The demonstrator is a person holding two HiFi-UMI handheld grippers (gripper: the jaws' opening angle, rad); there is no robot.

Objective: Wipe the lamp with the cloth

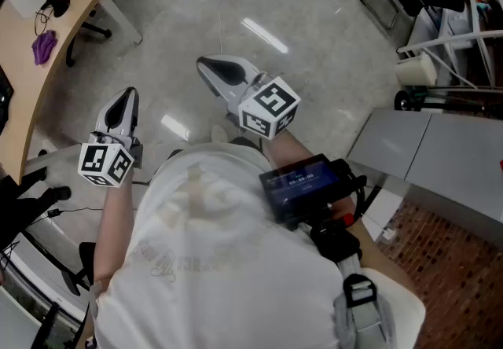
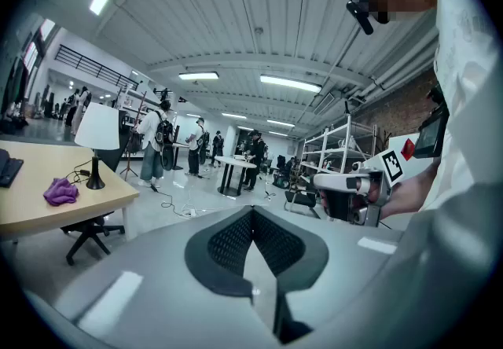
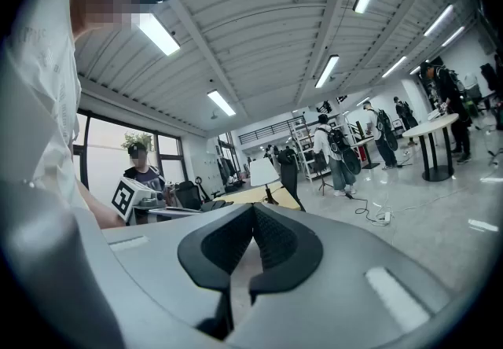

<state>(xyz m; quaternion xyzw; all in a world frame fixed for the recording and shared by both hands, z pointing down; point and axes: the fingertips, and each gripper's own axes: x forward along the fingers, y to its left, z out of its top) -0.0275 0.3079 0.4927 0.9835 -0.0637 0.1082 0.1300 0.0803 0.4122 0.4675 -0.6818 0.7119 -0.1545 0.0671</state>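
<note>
1. Currently both grippers are hanging in the air in front of the person, well apart from the desk (image 1: 23, 96); no wiping is under way yet.
2. Jaws on the left gripper (image 1: 126, 100) are sitting closed tip to tip with nothing between them. The right gripper (image 1: 216, 70) is looking the same: pinched together, empty.
3. Lamp (image 2: 97, 139) is standing near the desk's far end. Cloth (image 2: 60, 192) is lying just beside its base, not touching it as far as I can tell.
4. Cloth is showing as a small purple crumpled heap. It's likely handling soft, light and limp, so pinching a raised fold on top should be working better than scraping along the desk.
5. Lamp is showing a white tapered shade on a thin dark stem with a small dark base. I'm reading it as light and top-heavy, so tipping easily.
6. I'm suggesting steadying the stem or base with one gripper while the other is wiping, and going gently on the shade, since it may be denting.
</note>
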